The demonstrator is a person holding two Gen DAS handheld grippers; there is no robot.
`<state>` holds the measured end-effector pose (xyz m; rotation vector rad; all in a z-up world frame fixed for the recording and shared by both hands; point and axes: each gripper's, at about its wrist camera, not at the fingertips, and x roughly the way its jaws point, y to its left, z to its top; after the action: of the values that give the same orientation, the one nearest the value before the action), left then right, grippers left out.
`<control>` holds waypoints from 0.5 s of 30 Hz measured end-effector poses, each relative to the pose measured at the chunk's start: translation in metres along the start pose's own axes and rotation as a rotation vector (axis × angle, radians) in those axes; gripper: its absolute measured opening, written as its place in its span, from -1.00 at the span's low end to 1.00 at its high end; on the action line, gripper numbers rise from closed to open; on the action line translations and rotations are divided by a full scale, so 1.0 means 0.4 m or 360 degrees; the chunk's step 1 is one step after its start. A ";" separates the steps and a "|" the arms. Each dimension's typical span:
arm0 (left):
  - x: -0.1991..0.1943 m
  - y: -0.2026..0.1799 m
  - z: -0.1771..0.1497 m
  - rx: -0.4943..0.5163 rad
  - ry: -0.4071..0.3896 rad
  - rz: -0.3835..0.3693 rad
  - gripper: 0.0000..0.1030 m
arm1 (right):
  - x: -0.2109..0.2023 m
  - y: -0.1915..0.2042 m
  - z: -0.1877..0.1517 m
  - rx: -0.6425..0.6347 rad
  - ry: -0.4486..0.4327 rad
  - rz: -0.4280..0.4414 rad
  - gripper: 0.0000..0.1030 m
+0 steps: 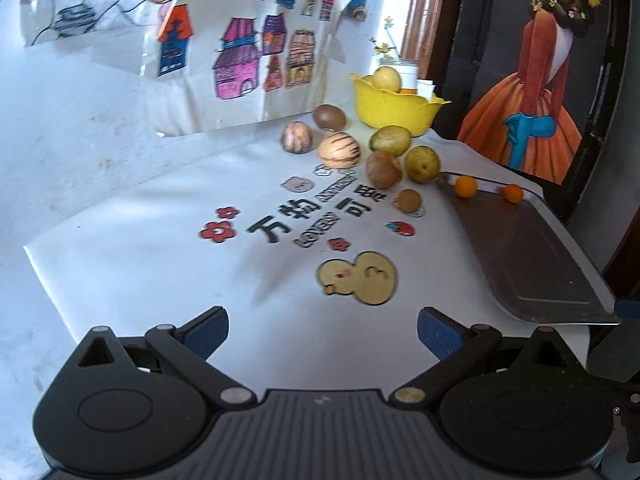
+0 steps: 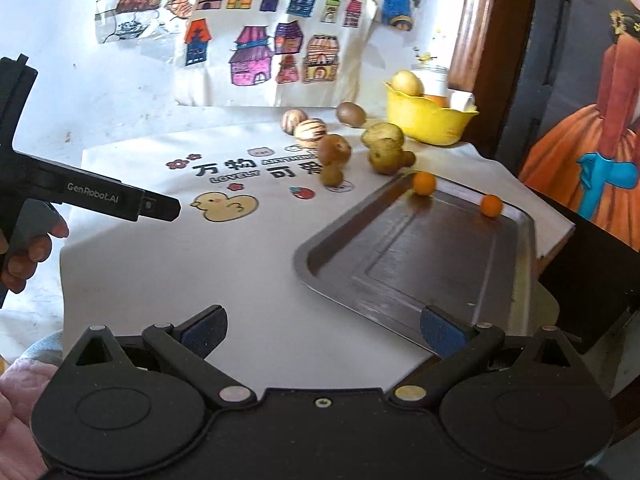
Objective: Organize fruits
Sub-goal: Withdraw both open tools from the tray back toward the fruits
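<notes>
Both the left gripper [image 1: 323, 334] and right gripper [image 2: 323, 330] hover with jaws apart, empty. Two small oranges [image 2: 424, 183] sit at the metal tray's [image 2: 420, 280] twelve o'clock end.

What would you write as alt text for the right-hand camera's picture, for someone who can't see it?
An open black two-finger gripper hovers over a white printed tablecloth beside a shallow metal tray holding two small orange fruits. Behind, brown and green fruits cluster before a yellow plastic bowl, and a hand holds a second gripper at left.
</notes>
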<state>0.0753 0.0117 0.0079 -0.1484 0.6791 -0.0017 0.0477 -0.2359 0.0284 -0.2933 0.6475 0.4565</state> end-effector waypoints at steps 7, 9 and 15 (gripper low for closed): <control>0.009 0.046 0.005 -0.0041 0.0007 0.0043 0.99 | 0.039 0.021 0.023 -0.0027 0.0016 0.0061 0.99; 0.016 0.056 0.011 -0.0047 0.0010 0.0053 0.99 | 0.050 0.023 0.032 -0.0036 0.0013 0.0074 0.99; 0.046 0.085 0.034 -0.0035 0.0018 0.0090 0.99 | 0.084 0.025 0.063 -0.0071 -0.0044 0.0086 0.99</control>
<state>0.0965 0.0463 0.0022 -0.1506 0.6945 0.0595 0.0791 -0.2067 0.0250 -0.3118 0.6197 0.5267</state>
